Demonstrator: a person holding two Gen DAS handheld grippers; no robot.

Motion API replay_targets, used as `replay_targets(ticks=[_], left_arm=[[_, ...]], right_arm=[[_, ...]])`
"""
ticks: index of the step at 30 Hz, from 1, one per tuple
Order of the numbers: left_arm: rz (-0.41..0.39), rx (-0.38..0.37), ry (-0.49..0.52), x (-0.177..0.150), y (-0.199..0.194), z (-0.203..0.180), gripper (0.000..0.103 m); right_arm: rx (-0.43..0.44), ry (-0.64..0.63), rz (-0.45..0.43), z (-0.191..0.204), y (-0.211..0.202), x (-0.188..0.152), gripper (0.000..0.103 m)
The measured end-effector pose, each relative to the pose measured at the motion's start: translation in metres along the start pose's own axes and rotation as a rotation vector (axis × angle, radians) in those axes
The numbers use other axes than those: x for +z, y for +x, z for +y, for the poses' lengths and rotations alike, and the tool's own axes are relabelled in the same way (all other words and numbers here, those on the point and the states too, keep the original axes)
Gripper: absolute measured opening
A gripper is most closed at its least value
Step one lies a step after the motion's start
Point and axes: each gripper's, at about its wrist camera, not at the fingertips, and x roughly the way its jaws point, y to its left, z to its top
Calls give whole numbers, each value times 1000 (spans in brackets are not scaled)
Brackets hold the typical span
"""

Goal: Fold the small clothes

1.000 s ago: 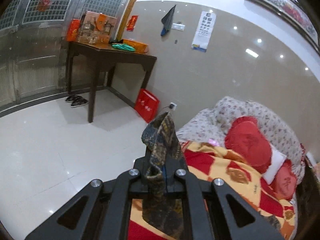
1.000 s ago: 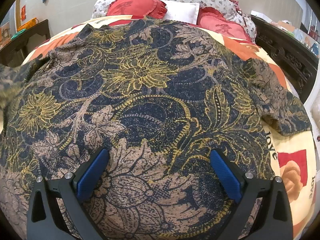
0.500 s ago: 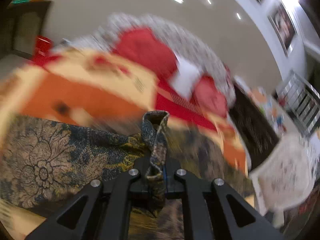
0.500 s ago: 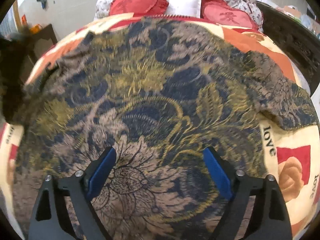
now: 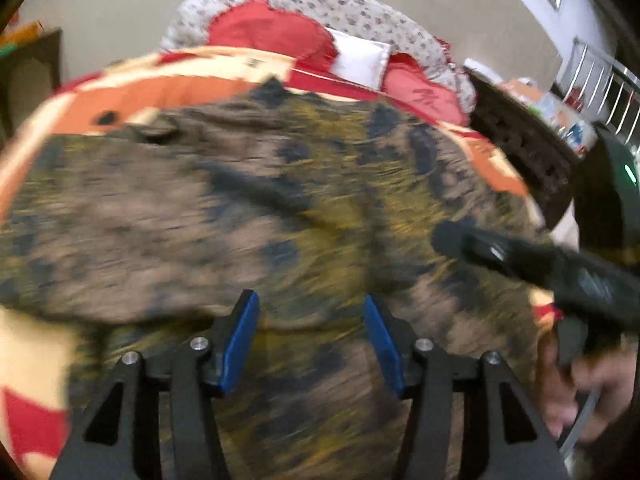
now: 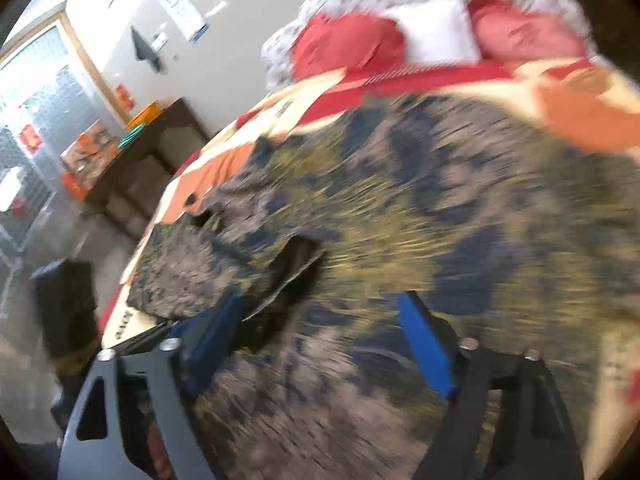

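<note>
A dark floral shirt [image 5: 248,200] in navy, tan and yellow lies spread on the bed, blurred by motion. Its left sleeve [image 6: 188,264] is folded in over the body. My left gripper [image 5: 310,328] is open and empty just above the shirt's lower middle. My right gripper [image 6: 320,340] is open and empty over the shirt near the folded sleeve. The right gripper also shows in the left wrist view [image 5: 540,264], at the right over the shirt's edge.
A red, orange and cream bedspread [image 5: 160,80] covers the bed. Red and white pillows [image 5: 352,56] lie at the head. A dark wooden bed frame [image 5: 520,140] runs along the right. A dark side table [image 6: 132,160] with boxes stands left of the bed.
My left gripper has let go of the sleeve, opened, and swung over the shirt. The sleeve now lies folded on the body. My right gripper has tilted and shifted left.
</note>
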Motion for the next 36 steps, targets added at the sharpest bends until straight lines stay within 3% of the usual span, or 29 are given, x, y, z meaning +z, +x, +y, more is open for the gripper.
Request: replay_targets(ticks=[4,9,10,11,12,13,18,26,30,36], left_arm=[[0,60,-37,-19,-2,24,57],[-23,61,-102,-26,-3,38,57],[-26,69,-97,-25,-4,37,57],[-24,89,-84,-25,-2,34,57],[-23,100,-74,-25,-2,32,57],[-24,111,-66,-25,-2,29,57],[-21,129,-53,-24,1,26,57],[-17,148,-38,-23,3,23,58],[-17,146,-40,-23,3,23,58],[-32,139,-56,-22,-5,26,58]], right_arm=[[59,-16,86,13,48,-1,67],[95,70,58,8,65,0,67],[104,79,57,8,66,2,63],[119,90,59,6,66,2,56],[120,100,70,5,67,3,28],[118,116,76,2,67,3,9],[-12,99,17,-22,34,6,6],[-238,138,-48,-115,-50,17,6],[-250,183,-57,-145,-75,10,6],[-306,176,-73,-144,-80,3,6]])
